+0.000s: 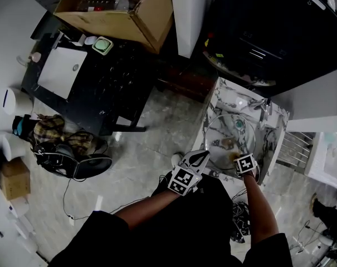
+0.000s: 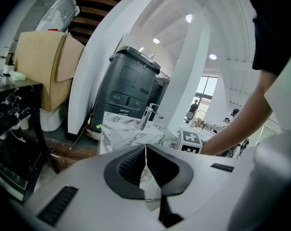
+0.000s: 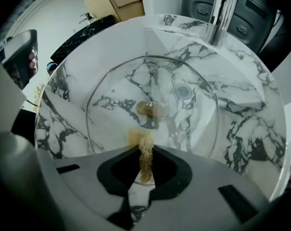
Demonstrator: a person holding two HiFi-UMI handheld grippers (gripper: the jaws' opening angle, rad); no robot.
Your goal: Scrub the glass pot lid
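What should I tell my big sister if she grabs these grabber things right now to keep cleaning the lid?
Left gripper: shut on the rim of the glass pot lid, holding it.
Right gripper: shut on a brown scrub pad, which touches the near part of the lid.
The lid sits in the marble sink, in front of the faucet.
Done: the pad is on the glass, with a brown smear beside it.
Left: probably scrub the rest of the glass, then rinse.
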